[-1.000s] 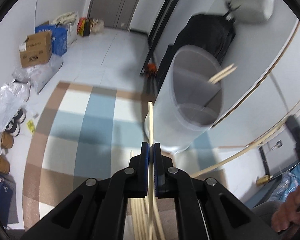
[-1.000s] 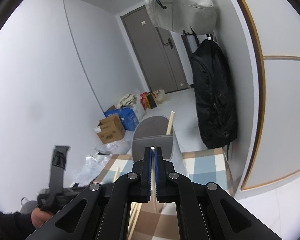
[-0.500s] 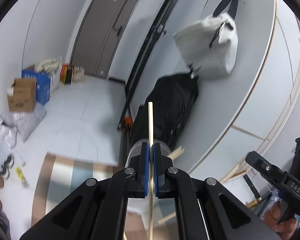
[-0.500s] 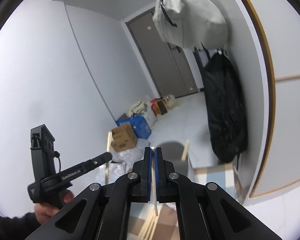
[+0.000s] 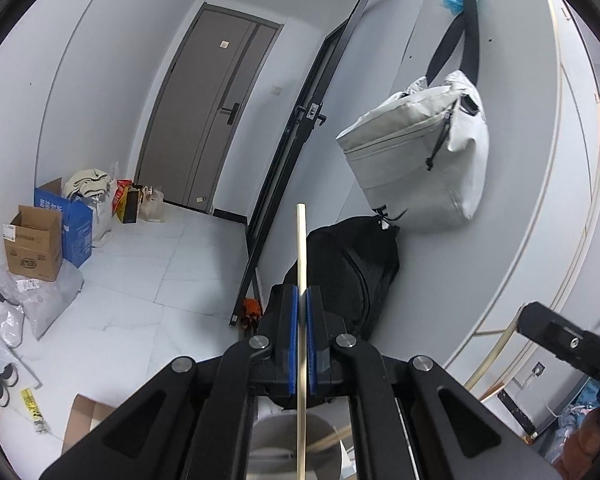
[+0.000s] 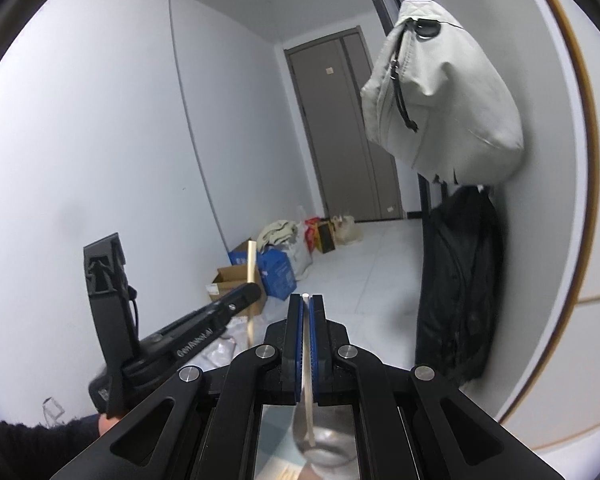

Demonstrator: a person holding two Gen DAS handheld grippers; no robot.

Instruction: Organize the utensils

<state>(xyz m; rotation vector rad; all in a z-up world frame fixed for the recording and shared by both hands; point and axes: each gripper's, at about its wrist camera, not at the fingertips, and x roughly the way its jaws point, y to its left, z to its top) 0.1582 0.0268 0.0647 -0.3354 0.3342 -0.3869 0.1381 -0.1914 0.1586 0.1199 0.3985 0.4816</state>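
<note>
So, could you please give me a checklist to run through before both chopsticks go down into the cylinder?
1. Left gripper grip: jaws shut on a pale wooden chopstick, upright. Ok.
2. Right gripper grip: jaws shut on a second pale chopstick, its tip barely past the jaws. Ok.
3. Target: translucent grey cylindrical holder sits below the left gripper, one chopstick already leaning inside. Ok.
4. Right chopstick above the holder's opening: cannot tell.
5. Spacing: the left gripper is apart from the right one in the right wrist view. Ok.

Both wrist views face the grey door [image 5: 216,112].
</note>
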